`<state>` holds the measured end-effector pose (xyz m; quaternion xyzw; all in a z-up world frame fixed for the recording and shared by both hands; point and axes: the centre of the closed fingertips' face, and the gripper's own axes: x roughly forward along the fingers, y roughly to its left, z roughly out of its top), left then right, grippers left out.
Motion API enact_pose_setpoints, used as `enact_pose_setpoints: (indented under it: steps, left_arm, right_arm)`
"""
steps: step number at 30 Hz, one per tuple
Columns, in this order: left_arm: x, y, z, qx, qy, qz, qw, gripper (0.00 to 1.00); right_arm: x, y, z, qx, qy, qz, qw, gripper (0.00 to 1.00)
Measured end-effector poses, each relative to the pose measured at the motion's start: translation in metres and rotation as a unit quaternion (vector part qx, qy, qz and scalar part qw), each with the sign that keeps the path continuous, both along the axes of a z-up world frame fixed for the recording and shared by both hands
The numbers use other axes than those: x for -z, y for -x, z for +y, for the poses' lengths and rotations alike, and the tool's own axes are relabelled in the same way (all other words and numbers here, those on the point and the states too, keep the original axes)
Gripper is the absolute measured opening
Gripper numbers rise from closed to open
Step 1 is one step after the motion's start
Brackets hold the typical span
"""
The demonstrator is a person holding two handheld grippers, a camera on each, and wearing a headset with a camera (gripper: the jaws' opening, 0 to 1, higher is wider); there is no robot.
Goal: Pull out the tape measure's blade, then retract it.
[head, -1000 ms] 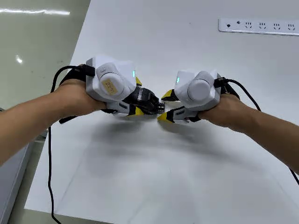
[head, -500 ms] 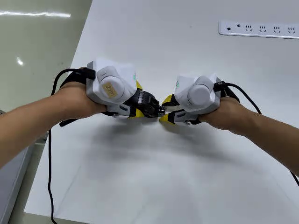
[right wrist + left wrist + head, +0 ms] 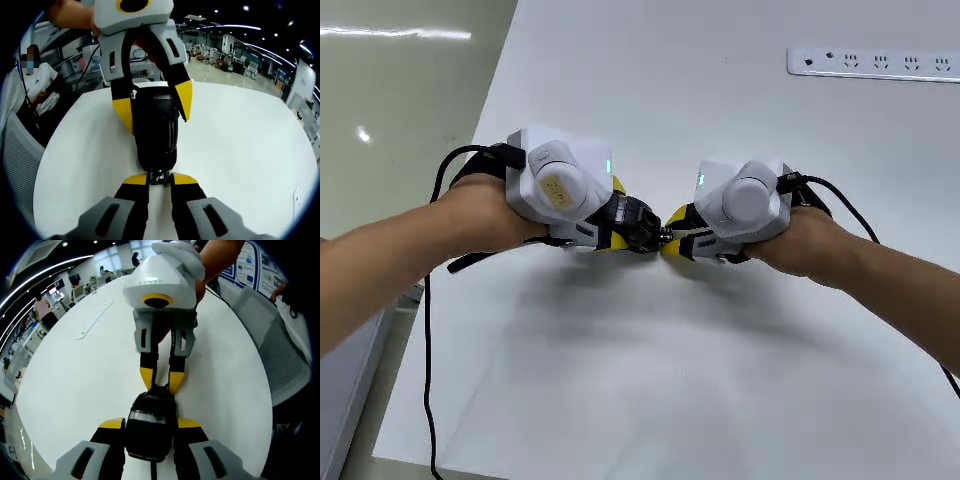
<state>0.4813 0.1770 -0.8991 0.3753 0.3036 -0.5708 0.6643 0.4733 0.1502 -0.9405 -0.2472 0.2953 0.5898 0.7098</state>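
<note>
The left gripper holds the black tape measure by its body, with the two jaws pressed on its sides, over the white table. The right gripper faces it nose to nose, and its jaws are closed on the small metal blade tip at the front of the case. Almost no blade is out, and the yellow tips of the two grippers are just beside each other.

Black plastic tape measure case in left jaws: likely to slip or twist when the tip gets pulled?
Probably holds: the left gripper clamps the black tape measure case across its sides. Its glossy rounded shell could twist slightly. The right gripper pinches just the small metal tip, so that grip looks likelier to slip.
</note>
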Motion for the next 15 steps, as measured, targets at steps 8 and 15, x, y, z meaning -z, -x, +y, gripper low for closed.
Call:
enact_pose_setpoints:
  steps: [8, 15]
  left_arm:
    - [0.0008, 0.0001, -0.0001, 0.004, -0.003, 0.003, 1.0000, 0.34]
    - [0.0010, 0.0000, -0.0002, 0.009, -0.003, 0.002, 1.0000, 0.33]
  right_arm:
    - [-0.0001, -0.0004, 0.0004, 0.000, 0.000, 0.000, 1.0000, 0.16]
    - [-0.0005, -0.0007, 0.0009, 0.006, 0.001, 0.005, 1.0000, 0.15]
